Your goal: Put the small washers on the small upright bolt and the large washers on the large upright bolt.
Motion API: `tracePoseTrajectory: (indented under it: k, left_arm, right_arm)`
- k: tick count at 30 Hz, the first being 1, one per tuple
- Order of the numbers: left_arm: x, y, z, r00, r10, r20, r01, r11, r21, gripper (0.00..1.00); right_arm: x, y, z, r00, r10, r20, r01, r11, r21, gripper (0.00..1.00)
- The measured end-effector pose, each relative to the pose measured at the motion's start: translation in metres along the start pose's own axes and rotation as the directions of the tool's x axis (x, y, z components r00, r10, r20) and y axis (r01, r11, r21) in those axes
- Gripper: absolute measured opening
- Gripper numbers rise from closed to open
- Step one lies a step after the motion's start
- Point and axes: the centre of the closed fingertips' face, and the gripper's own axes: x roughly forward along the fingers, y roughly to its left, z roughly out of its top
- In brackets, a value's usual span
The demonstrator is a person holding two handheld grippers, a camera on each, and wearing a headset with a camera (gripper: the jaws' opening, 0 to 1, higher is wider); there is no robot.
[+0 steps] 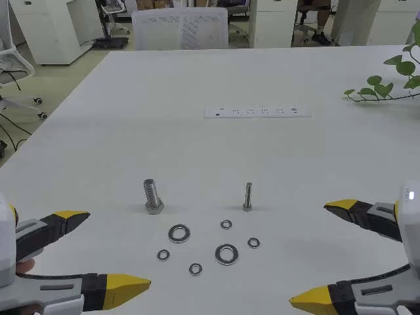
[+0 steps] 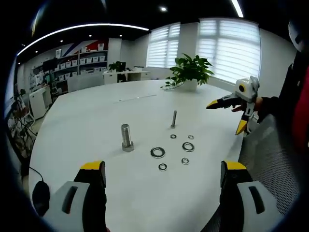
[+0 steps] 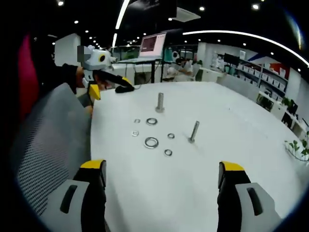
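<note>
Left gripper (image 1: 118, 248): your yellow-tipped jaws stand wide apart, nothing between them, touching nothing.

Right gripper (image 1: 308, 254): your jaws are equally wide apart, bare, and clear of everything.

Large bolt (image 1: 153, 197): upright on its head, ahead of your left gripper's tips and a little inward.

Small bolt (image 1: 247, 197): upright, ahead of your right gripper's tips and inward, well apart from the large bolt.

Large washers (image 1: 179, 233): two, flat on the surface between your two grippers, on your side of the bolts.

Small washers (image 1: 226, 224): four, scattered loose among the large ones, none on a bolt.

Surface: a white table (image 1: 197, 144), with a white power strip (image 1: 257, 112) set in it well beyond the bolts.

Room: a trailing green plant (image 1: 394, 79) beyond your right gripper, a mesh chair (image 1: 180, 29) at the far edge, an office with ceiling lights and window blinds.
</note>
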Motion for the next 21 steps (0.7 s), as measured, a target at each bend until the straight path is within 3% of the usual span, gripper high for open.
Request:
tracePoseTrajectory:
  k: [3, 7, 21]
  left_arm:
    - [-0.0010, 0.0009, 0.0004, 1.0000, 0.005, 0.008, -0.005, 1.000, -0.005, 1.00]
    - [-0.0004, -0.0006, -0.0053, 0.9999, -0.002, -0.013, 0.002, 1.000, -0.005, 1.00]
    - [0.0082, 0.0008, -0.0018, 0.9995, -0.031, -0.010, 0.031, 1.000, 0.003, 1.00]
  right_arm:
    - [0.0010, 0.0018, -0.0022, 0.9999, 0.006, -0.009, -0.006, 1.000, -0.004, 0.96]
    - [-0.0004, 0.0016, -0.0034, 0.9999, 0.004, -0.010, -0.004, 1.000, -0.001, 0.96]
    - [-0.0035, -0.0056, -0.0054, 0.9993, -0.019, -0.031, 0.019, 1.000, 0.000, 0.96]
